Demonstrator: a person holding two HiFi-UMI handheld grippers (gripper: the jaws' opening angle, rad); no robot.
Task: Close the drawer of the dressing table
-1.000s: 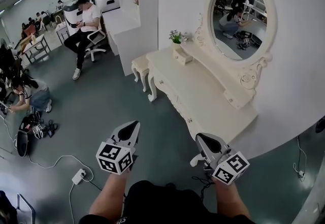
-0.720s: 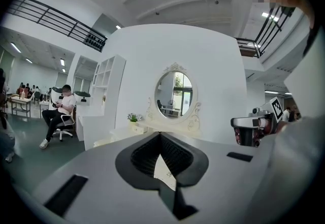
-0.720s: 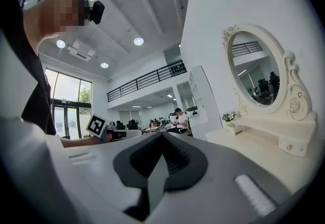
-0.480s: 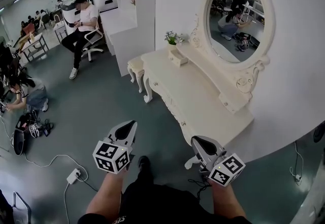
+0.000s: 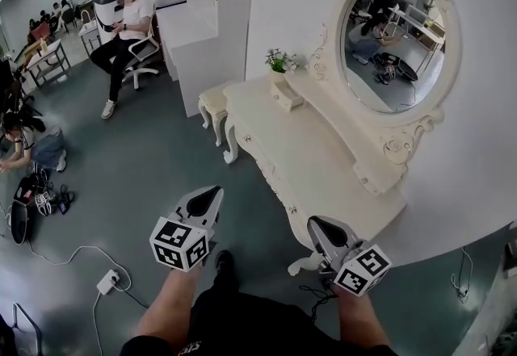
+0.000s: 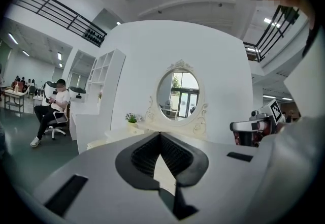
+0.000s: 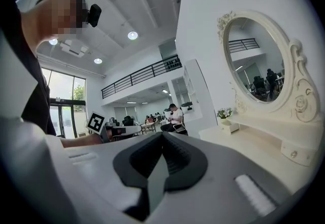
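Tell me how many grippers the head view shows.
2. The left gripper is over the floor; the right gripper is beside the dressing table's near end. Both are shut.

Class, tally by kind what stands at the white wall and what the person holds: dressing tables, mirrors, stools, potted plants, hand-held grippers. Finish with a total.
dressing table: 1
oval mirror: 1
stool: 1
potted plant: 1
hand-held grippers: 2, the left hand-held gripper and the right hand-held gripper
Total: 6
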